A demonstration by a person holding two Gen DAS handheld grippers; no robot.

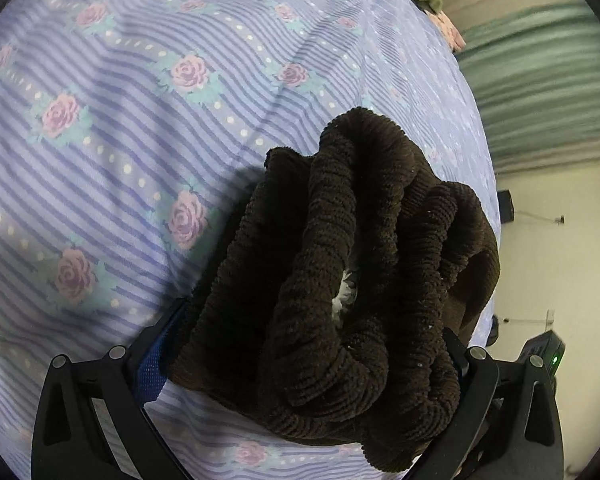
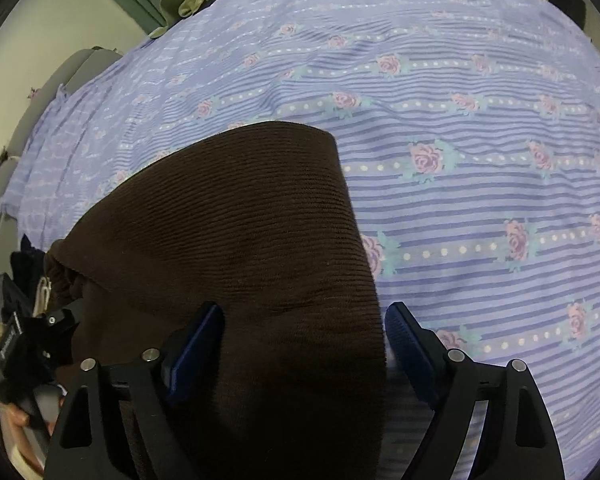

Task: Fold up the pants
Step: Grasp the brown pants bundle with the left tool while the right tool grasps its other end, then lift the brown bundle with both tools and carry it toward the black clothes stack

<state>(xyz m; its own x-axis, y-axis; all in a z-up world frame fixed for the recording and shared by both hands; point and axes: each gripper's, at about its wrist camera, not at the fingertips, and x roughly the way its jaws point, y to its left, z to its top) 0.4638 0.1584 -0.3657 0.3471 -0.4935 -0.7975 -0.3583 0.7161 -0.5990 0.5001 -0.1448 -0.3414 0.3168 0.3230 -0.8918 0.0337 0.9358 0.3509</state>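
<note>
Bed (image 2: 480, 128): striped lilac sheet with roses, the folding surface.
Pants (image 2: 240, 240): dark brown ribbed knit, lying on the bed near its edge, leg panel smooth and flat, apparently spread for folding.
Waistband (image 1: 360, 240): gathered elastic, bunched in thick ridges.
Left tool (image 1: 312, 360): clamped on the waistband, probably to carry it over.
Right tool (image 2: 304, 344): fingers apart, straddling the pants' edge, gripping nothing.
</note>
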